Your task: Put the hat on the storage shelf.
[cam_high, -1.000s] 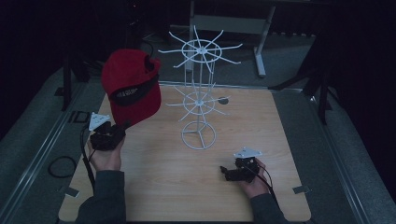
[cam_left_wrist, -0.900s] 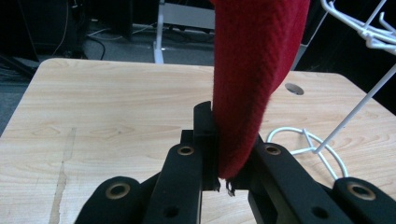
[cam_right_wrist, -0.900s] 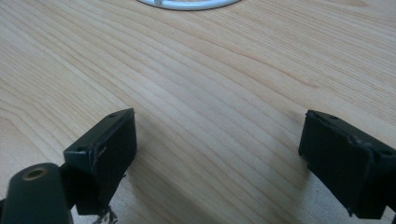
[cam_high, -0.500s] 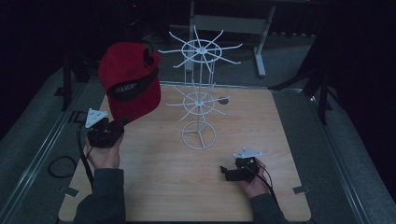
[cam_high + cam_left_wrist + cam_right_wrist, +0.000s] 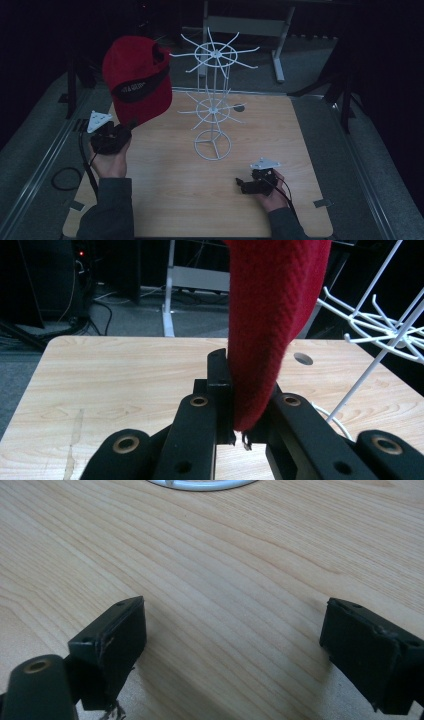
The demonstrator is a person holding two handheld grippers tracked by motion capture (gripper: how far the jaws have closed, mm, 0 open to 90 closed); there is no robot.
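My left tool, at the left of the high view, pinches the brim of a red cap, its jaws clamped tight on the fabric; in the left gripper view that red cloth rises straight up from between the jaws. The cap hangs clear above the bench, in the upper left of the frame, its dark band facing the camera. My right tool rests low at the lower right of the bench with its jaws spread wide and nothing between them; the right gripper view shows bare wood in the gap. Farther back, at centre frame, stands the white wire rack, two tiers of spokes on a ring base, every hook bare. So the pick-up looks done: the cap is lifted and in my grip. What remains, as I judge it, is carrying it across to the rack, settling it on a spoke and letting go.
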